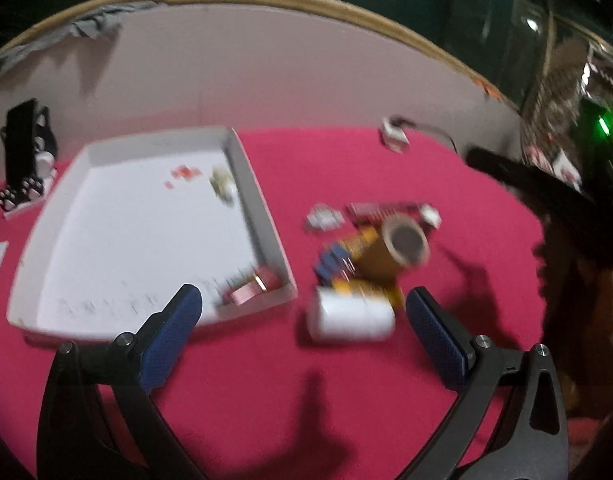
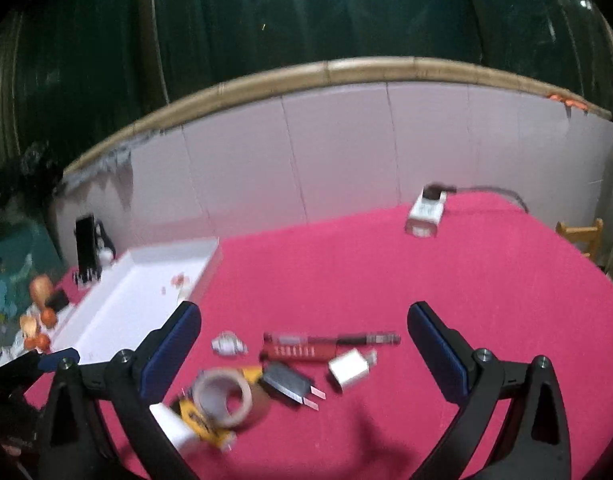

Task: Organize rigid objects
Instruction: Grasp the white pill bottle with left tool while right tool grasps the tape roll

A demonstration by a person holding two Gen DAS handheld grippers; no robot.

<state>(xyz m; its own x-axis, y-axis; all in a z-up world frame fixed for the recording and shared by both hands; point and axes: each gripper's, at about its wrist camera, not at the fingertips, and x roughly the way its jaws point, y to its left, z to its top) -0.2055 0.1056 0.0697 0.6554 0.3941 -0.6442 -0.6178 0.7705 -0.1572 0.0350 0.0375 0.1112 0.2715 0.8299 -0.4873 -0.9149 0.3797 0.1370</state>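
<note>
My left gripper (image 1: 302, 312) has its jaws spread wide with nothing between the blue pads (image 1: 174, 332), hovering over the red tablecloth (image 1: 266, 392). Just ahead of it, between the fingertips in the left wrist view, lies a white cylinder (image 1: 350, 316) on its side, touching a yellow object (image 1: 366, 290) and a brown tape roll (image 1: 394, 252) whose open core faces the camera; a blue piece (image 1: 330, 262) sits against the same heap. The picture is smeared, so I cannot make out finer detail. To the left of the heap sits the white tray (image 1: 262, 216), holding a pink box (image 1: 252, 288) in its near right corner, a small pale item (image 1: 222, 180) by the far right wall and some red bits (image 1: 184, 172) beside it. My right gripper (image 2: 304, 320) is likewise wide open and empty above the cloth. Between and below its fingers I see the tape roll (image 2: 226, 398) on the yellow object (image 2: 202, 424), a black flat piece with metal prongs (image 2: 290, 386), a white charger plug (image 2: 350, 370), a red long tool (image 2: 326, 346) and a small white crumpled item (image 2: 228, 344). The tray (image 2: 146, 276) lies further off to the left, and a white power adapter with a cable (image 2: 426, 208) sits well apart near the far edge. A black stand (image 2: 86, 246) stands behind the tray against the pale wall panel (image 2: 346, 148).
</note>
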